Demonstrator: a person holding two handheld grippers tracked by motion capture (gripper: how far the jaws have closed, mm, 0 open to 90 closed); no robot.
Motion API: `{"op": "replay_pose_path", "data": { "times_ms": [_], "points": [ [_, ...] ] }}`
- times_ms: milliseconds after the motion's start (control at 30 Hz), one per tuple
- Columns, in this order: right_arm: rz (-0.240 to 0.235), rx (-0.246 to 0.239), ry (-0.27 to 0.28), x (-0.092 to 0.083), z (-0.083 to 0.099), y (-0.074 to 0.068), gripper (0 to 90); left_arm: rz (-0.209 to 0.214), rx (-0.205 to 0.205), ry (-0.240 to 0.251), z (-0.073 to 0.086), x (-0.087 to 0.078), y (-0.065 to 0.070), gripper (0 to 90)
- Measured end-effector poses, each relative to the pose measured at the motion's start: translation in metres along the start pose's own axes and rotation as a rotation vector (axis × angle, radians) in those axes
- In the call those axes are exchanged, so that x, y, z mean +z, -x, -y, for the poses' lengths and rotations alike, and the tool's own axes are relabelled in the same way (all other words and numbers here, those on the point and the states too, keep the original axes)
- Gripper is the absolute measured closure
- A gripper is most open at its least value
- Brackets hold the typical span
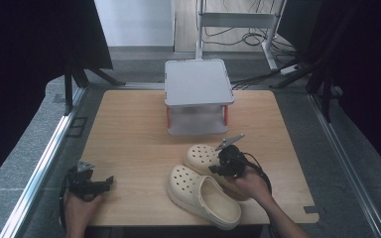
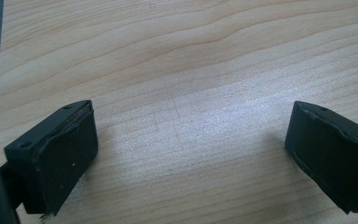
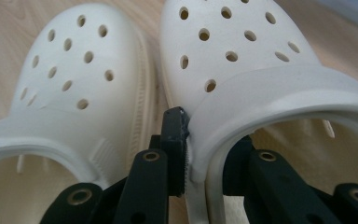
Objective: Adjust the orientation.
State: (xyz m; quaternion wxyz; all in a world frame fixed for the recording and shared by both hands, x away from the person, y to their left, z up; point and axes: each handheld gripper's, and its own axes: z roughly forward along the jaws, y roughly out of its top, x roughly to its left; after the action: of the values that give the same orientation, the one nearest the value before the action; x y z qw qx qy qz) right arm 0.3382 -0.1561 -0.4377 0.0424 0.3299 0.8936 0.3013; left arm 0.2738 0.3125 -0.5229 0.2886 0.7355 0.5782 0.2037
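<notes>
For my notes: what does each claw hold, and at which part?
The right claw grips the far clog by its side wall at the opening. The left claw is open and holds nothing.

In the high view, the right gripper (image 1: 217,168) and the hand behind it hide the heel of the far clog (image 1: 203,157). In the right gripper view, the near clog (image 3: 70,79) is cut off at the left and bottom edges. The stand's lower shelf (image 1: 197,121) beyond the gripper is blurred.
</notes>
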Motion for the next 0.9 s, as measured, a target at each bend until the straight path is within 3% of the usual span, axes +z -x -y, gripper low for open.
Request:
{"op": "replay_pose_path", "data": {
  "times_ms": [267,333,633,667,767,800,900],
  "points": [
    [-0.047,0.013,0.004,0.004,0.004,-0.003,72.7,0.0,0.001,-0.002,0.0,0.0,0.0,2.4],
    [-0.078,0.02,0.012,0.004,0.005,0.0,70.8,0.0,0.0,-0.002,0.0,0.0,0.0,2.4],
    [-0.098,0.036,0.049,-0.015,0.005,0.008,57.1,0.0,0.0,-0.002,0.0,0.0,0.0,2.4],
    [-0.102,0.031,0.059,-0.021,0.007,0.01,51.1,0.0,0.0,-0.002,0.0,0.0,0.0,2.4],
    [-0.101,-0.001,0.062,-0.027,0.008,0.011,44.6,0.0,0.0,-0.001,0.0,0.0,0.0,2.4],
    [-0.087,-0.026,0.058,-0.032,0.011,0.01,36.6,0.0,0.0,-0.001,0.0,0.0,0.0,2.4],
    [-0.09,-0.059,0.047,-0.036,0.013,0.01,31.4,0.0,0.001,-0.001,0.0,0.0,0.0,2.4]
  ]
}}
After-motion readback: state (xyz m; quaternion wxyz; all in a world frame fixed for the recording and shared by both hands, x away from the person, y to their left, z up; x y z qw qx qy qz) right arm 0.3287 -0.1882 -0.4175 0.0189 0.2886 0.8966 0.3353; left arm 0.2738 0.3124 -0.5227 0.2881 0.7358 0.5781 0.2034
